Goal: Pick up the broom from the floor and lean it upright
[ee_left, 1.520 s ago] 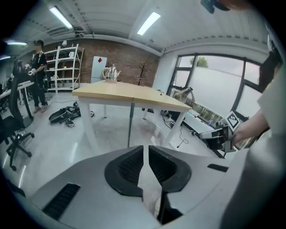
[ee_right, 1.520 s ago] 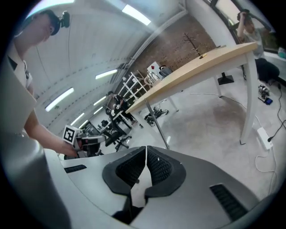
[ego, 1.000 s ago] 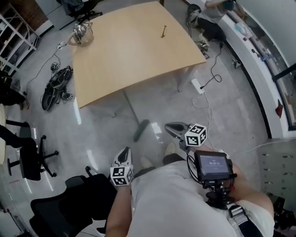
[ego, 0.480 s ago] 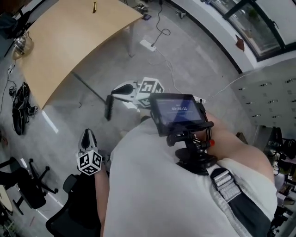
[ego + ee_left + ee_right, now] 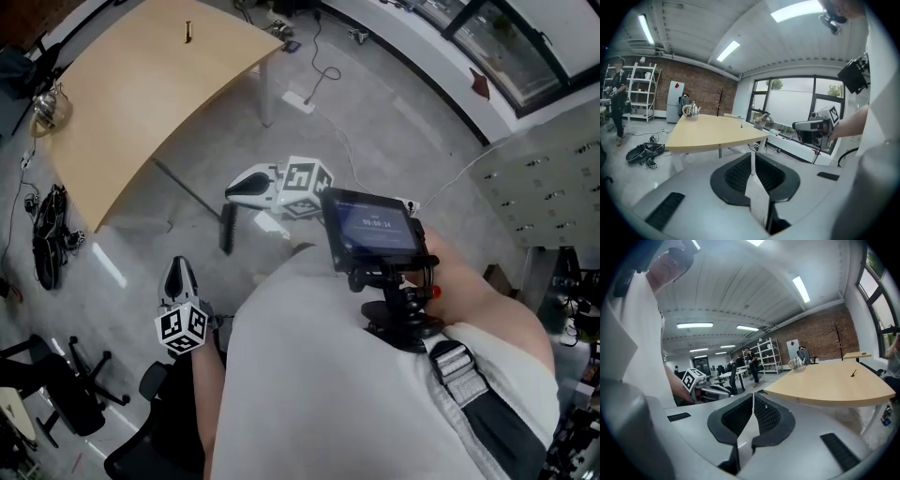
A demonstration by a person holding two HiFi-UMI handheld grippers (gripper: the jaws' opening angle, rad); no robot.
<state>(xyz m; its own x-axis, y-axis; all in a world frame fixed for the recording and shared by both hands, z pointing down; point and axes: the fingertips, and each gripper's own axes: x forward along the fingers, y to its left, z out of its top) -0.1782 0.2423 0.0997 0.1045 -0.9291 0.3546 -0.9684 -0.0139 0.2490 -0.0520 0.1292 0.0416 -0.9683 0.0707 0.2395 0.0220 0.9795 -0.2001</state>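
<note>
Dark-headed broom [image 5: 225, 229], thin handle, flat on floor

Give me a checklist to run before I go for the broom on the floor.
1. See the broom: ok, it lies flat on the floor, handle end toward the table.
2. Open left tongs: not ok, shut and empty.
3. Open right tongs: not ok, shut and empty.
4. Tongs down at the broom: not ok, both are held above it, touching nothing.
5. Spot to lean it upright: cannot tell.
</note>
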